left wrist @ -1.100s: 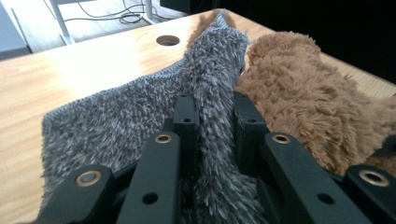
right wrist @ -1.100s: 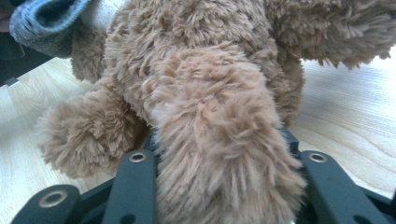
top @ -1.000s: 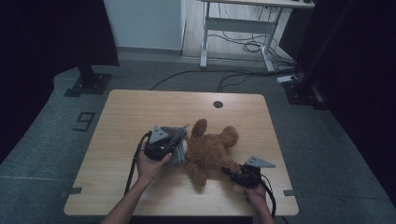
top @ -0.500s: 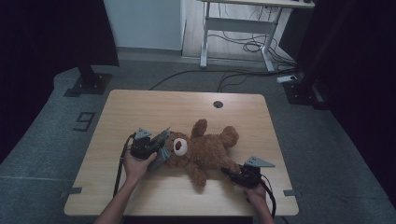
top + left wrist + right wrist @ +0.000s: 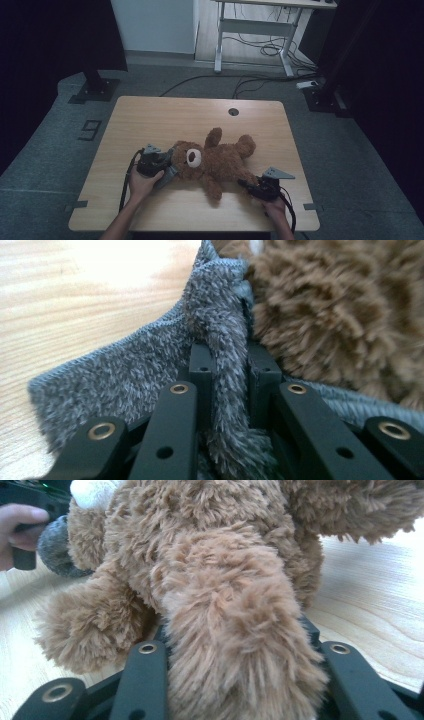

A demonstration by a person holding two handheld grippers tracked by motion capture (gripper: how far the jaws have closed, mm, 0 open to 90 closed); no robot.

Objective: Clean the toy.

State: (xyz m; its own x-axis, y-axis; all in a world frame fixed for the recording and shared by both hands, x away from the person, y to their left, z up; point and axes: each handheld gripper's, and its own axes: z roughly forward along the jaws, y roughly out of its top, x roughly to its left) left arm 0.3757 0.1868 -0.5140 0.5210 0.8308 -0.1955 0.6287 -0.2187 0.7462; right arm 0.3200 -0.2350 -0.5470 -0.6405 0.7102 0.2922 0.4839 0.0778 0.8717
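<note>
Roughly at the middle of the pale wooden table [image 5: 150, 115] lies the brown plush teddy bear [image 5: 220, 162] on its back, its long axis running across the table: head with the white muzzle toward the person's left, legs toward the right. A grey fuzzy cloth [image 5: 125, 375] with a stitched edge sits at the bear's head, touching the brown fur. The left gripper [image 5: 227, 360] has its jaws nearly together, pinching a fold of that cloth just beside the head. The right gripper [image 5: 235, 645] is partly closed around one of the bear's legs, the fur bulging between its jaws. So the bear lies stretched between the two tools, head end nearer the left hand [image 5: 142, 182], leg end nearer the right hand [image 5: 272, 205]. Any pull on the cloth would likely run along the bear's length, with the right grip anchoring it.
</note>
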